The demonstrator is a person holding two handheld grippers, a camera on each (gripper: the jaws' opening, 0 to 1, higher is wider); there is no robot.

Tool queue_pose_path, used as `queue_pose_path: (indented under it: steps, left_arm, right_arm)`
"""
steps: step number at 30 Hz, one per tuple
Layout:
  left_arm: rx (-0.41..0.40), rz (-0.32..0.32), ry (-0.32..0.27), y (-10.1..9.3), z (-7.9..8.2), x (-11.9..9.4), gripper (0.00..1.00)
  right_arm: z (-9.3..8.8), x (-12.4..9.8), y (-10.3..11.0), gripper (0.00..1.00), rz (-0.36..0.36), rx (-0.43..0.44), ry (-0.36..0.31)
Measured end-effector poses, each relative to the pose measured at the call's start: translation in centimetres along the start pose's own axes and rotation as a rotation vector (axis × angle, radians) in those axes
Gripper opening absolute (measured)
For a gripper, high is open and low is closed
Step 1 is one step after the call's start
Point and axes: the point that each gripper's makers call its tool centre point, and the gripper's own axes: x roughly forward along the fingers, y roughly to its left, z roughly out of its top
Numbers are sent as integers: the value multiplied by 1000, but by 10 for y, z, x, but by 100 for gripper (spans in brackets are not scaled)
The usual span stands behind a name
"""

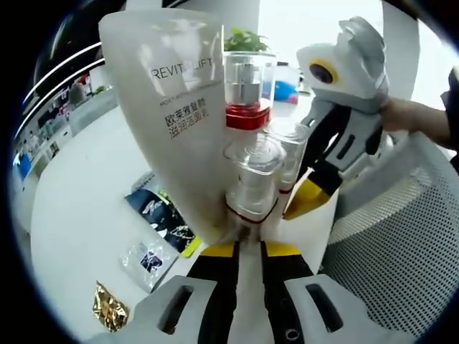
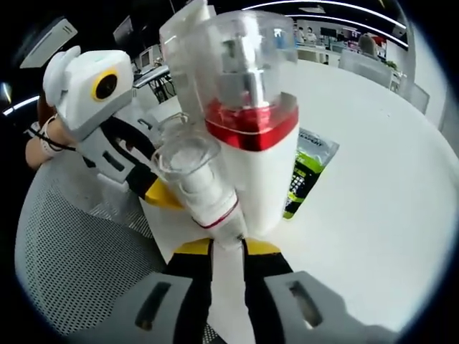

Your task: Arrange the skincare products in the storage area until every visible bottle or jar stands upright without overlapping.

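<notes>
white tube (image 1: pixel 176 115) stands long-axis up, pinched in the left gripper's (image 1: pixel 247 247) jaws; the right gripper (image 2: pixel 226 247) pinches a tilted clear-capped bottle (image 2: pixel 197 183) over the counter (image 2: pixel 373 179).

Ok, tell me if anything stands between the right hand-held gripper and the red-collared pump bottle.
Yes. A small clear-capped bottle leans right ahead of the right hand-held gripper, partly covering the red-collared pump bottle behind it. Whether the jaws already grip that small bottle cannot be told.
</notes>
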Motion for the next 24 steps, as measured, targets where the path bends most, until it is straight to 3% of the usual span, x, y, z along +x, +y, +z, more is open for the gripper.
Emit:
queue_pose_path:
  steps: [24]
  left_arm:
    - [5, -1, 3, -1, 0, 1, 9]
  right_arm:
    - [2, 1, -5, 16, -14, 11, -14]
